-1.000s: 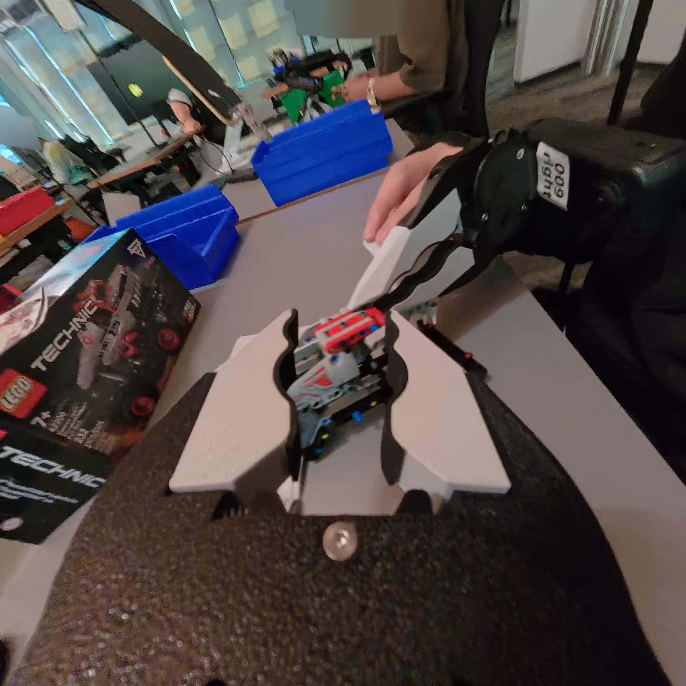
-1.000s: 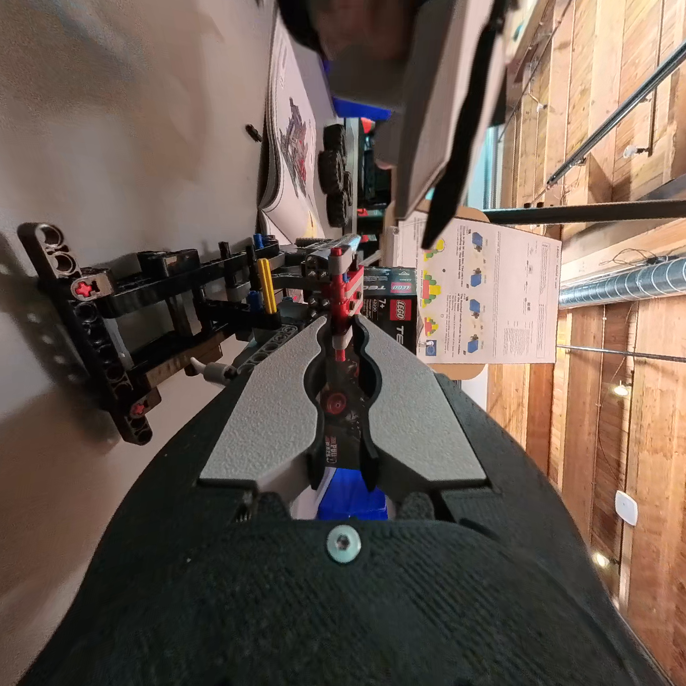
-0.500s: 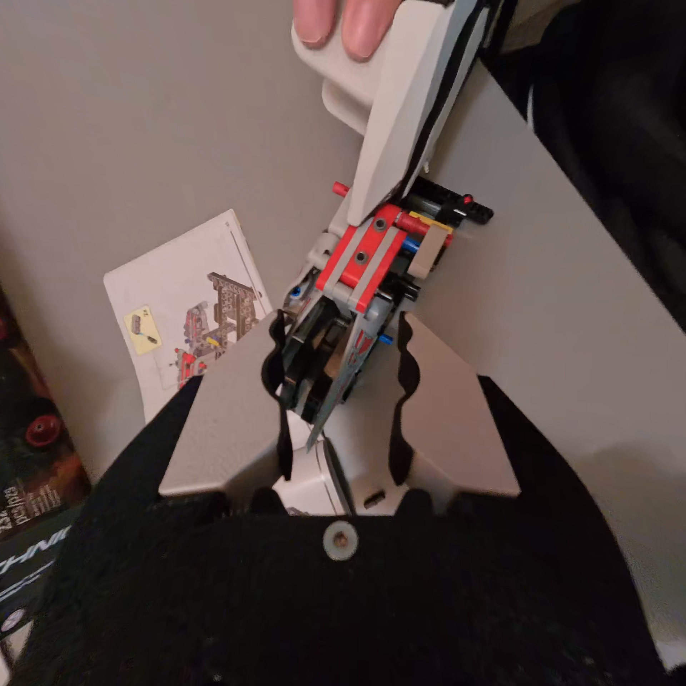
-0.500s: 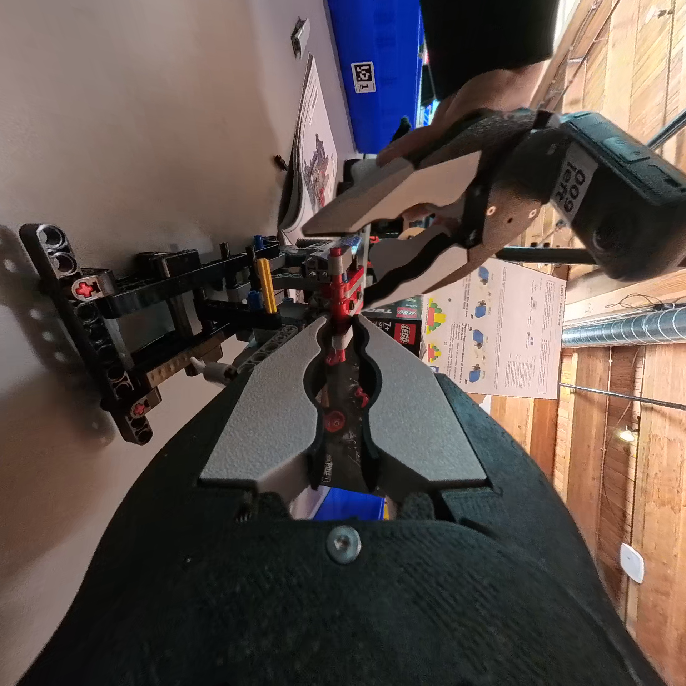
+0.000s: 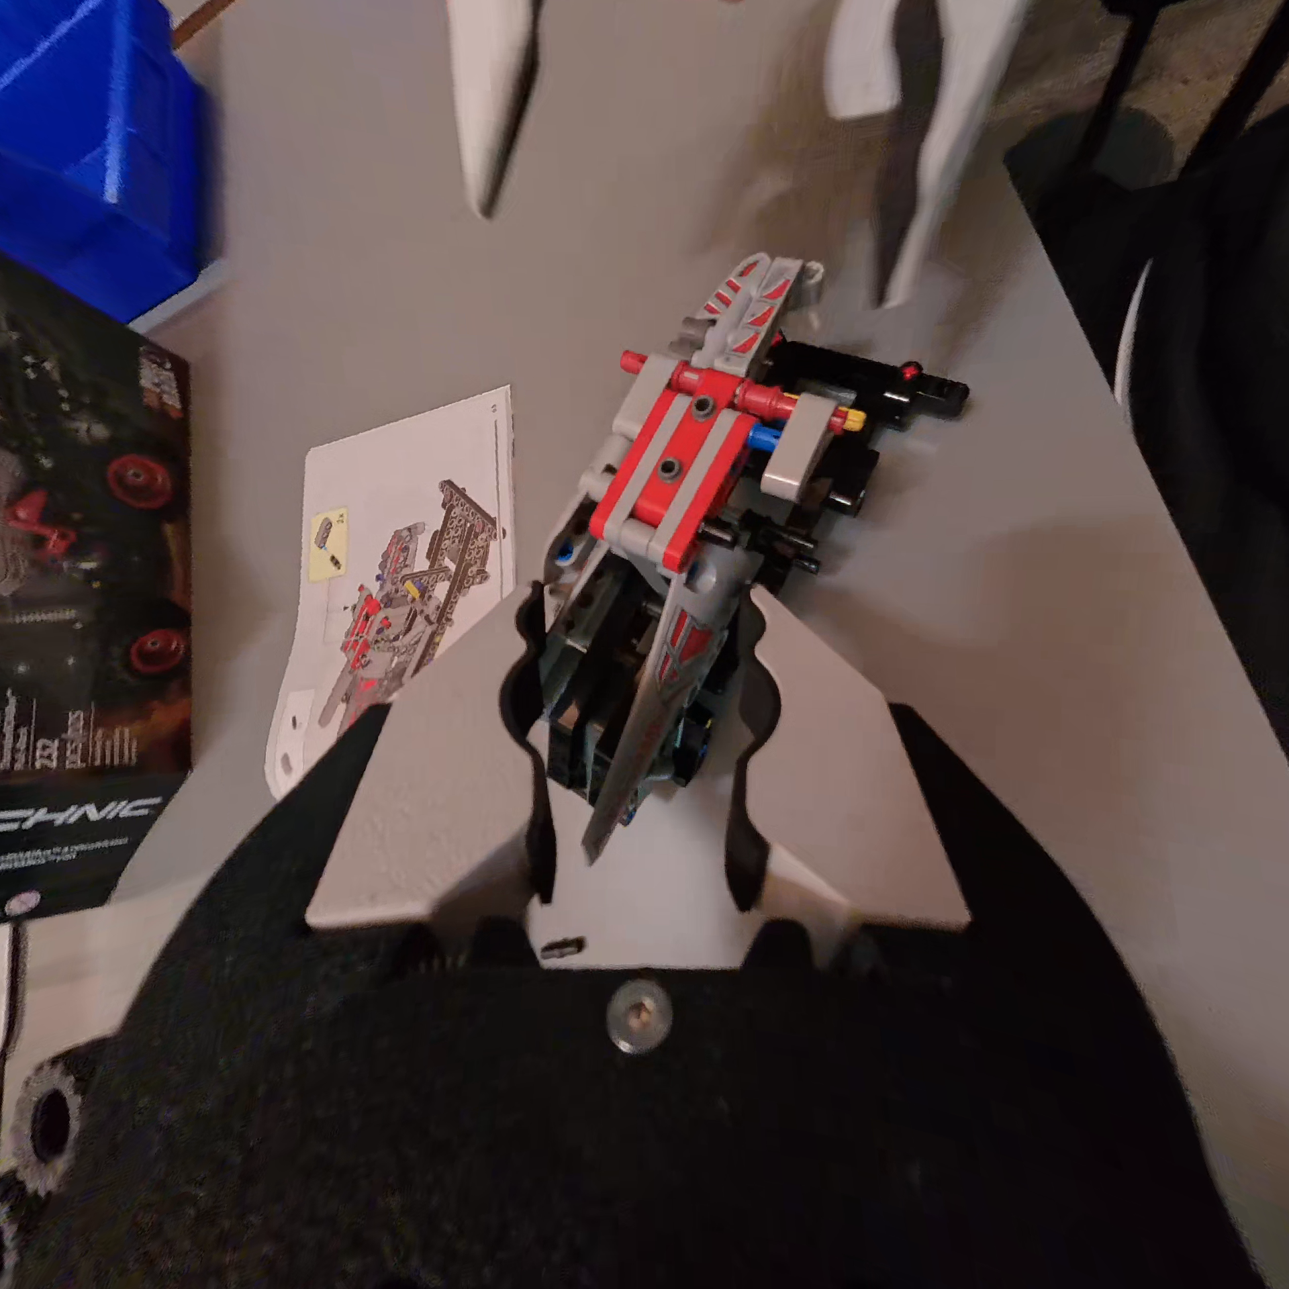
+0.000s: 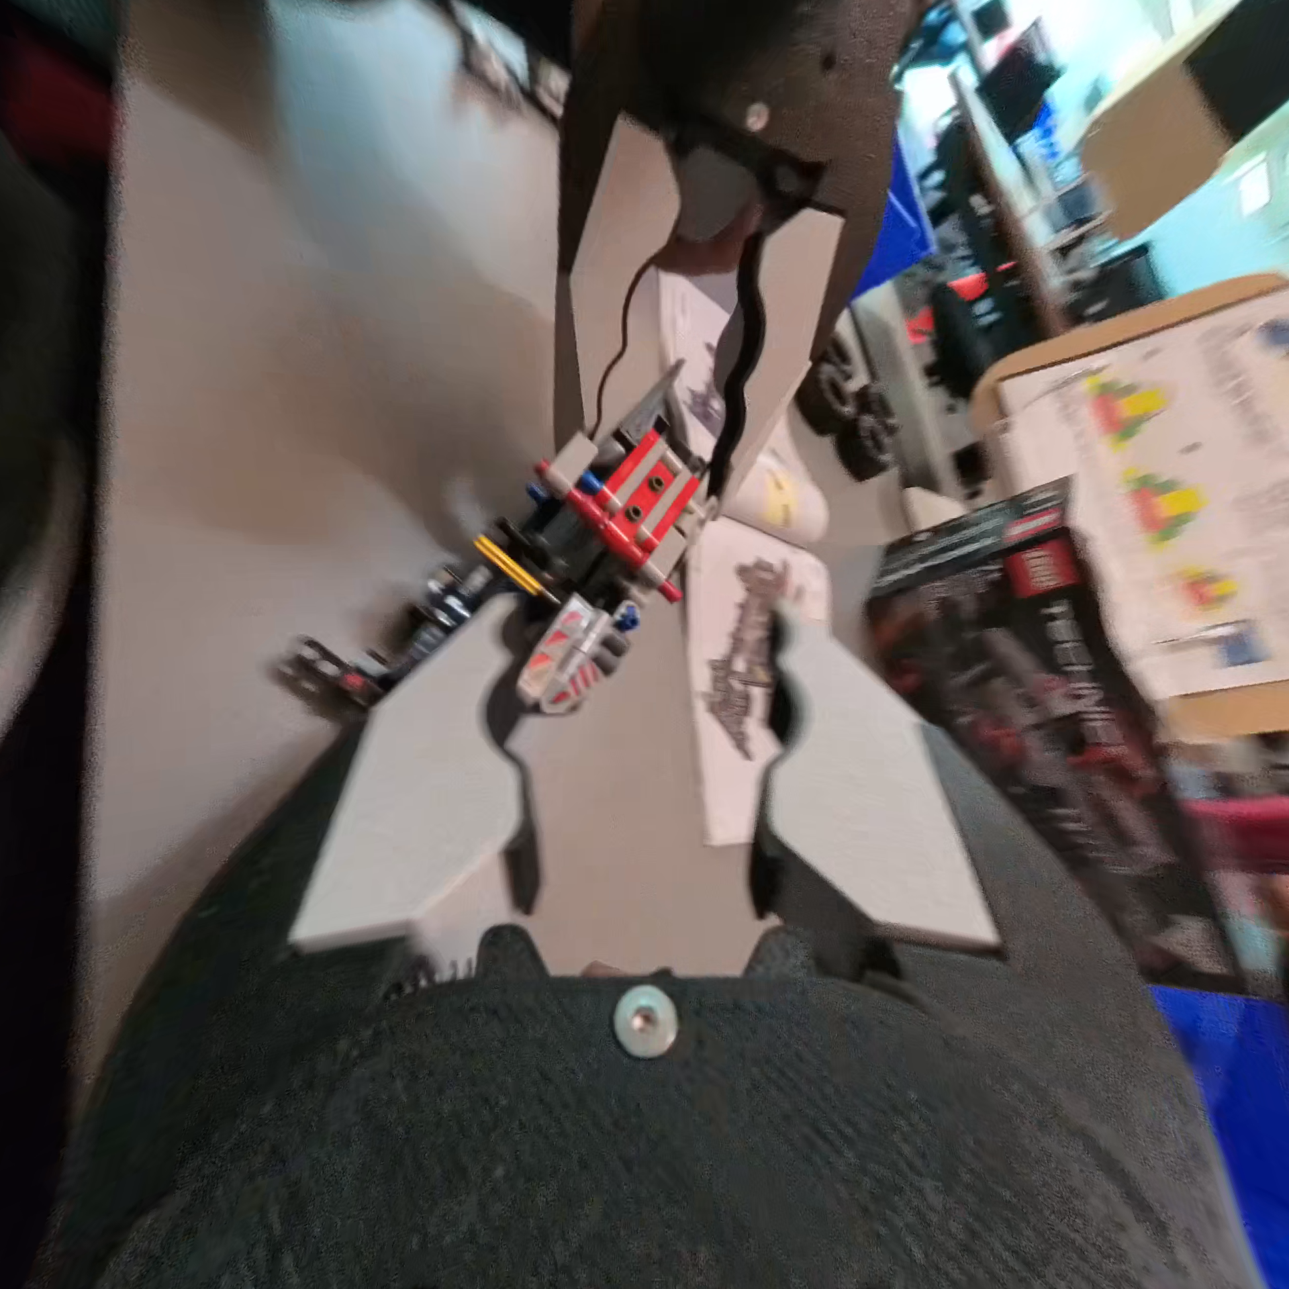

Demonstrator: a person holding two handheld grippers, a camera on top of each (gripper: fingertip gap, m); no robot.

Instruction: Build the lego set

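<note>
The partly built lego model [image 5: 669, 474], red and grey on top with a black frame, lies on the grey table [image 5: 349, 314]. My left gripper [image 5: 642, 600] is shut on its grey pointed front end. My right gripper [image 6: 642, 621] is open wide and empty, just short of the model's other end [image 6: 628, 502]. In the left wrist view the right gripper [image 5: 683, 254] shows at the top, fingers spread apart above the model. In the blurred right wrist view the left gripper [image 6: 652, 453] comes in from above, clamped on the model.
An open instruction booklet [image 5: 404, 558] lies left of the model, a dark lego box [image 5: 84, 558] beyond it, a blue bin [image 5: 84, 139] at far left. Black wheels [image 6: 851, 411] and a cardboard board with a printed sheet [image 6: 1151, 488] stand behind. The table edge runs along the right. About 7 centimetres separates my left fingertips from my right.
My right gripper has let go of the model, opened wide and drawn back. My left gripper has kept its hold and tilted down over the model.
</note>
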